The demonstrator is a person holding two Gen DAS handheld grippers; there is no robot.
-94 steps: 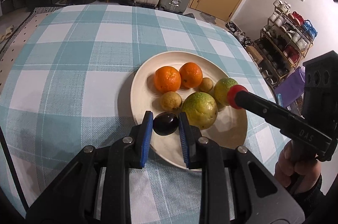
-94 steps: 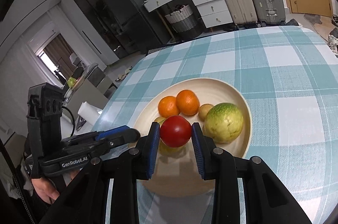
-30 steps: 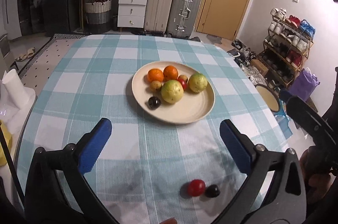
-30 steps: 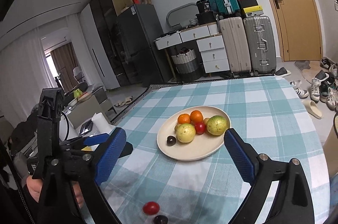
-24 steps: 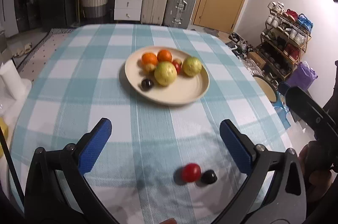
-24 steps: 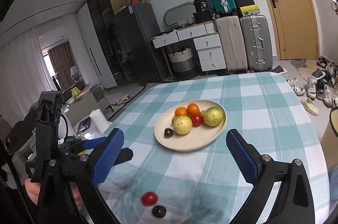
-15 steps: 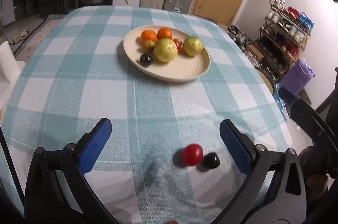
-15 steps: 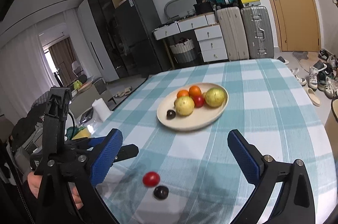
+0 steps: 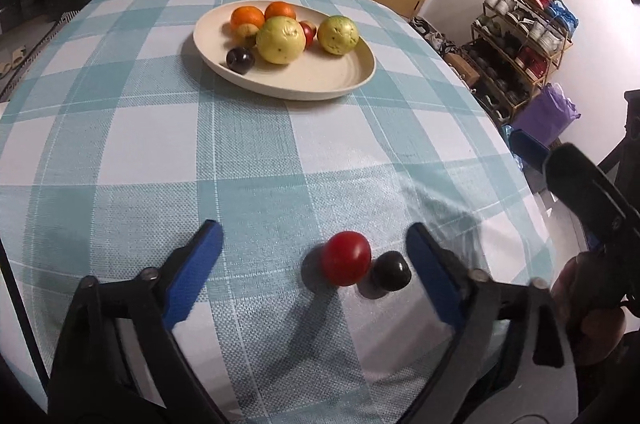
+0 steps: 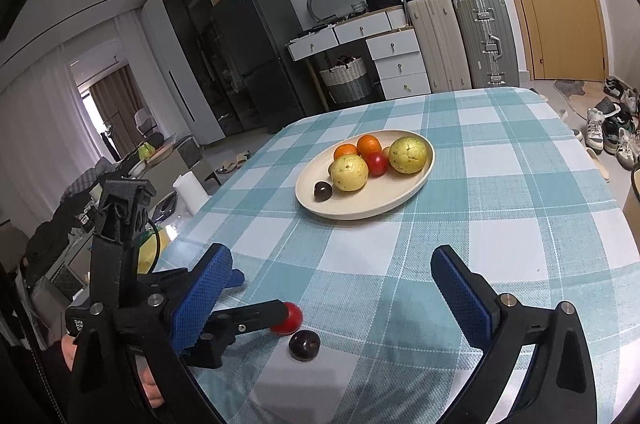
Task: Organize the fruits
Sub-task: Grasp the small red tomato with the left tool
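A red fruit [image 9: 346, 258] and a small dark fruit [image 9: 392, 271] lie side by side on the checked tablecloth near its front edge. My left gripper [image 9: 316, 256] hangs low over them, with both fruits inside the gap towards its right finger. The jaws are closing and the pads touch neither fruit. In the right wrist view the same red fruit [image 10: 291, 318] and dark fruit [image 10: 304, 344] lie ahead of my right gripper [image 10: 332, 288], which is open and empty. Further back, a cream plate [image 9: 320, 92] holds several fruits, among them two oranges and two yellow-green ones.
The table's rounded edge [image 9: 520, 160] falls away close on the right, with a shoe rack [image 9: 520, 36] and a purple bag [image 9: 544, 112] beyond it. Suitcases [image 10: 460, 40] and drawers stand behind the table. A paper roll [image 10: 192, 188] sits left of the table.
Both grippers have sunk towards the table. The left one tipped down over the two loose fruits, which now lie between its fingers, and its jaws have narrowed. The plate looks farther away.
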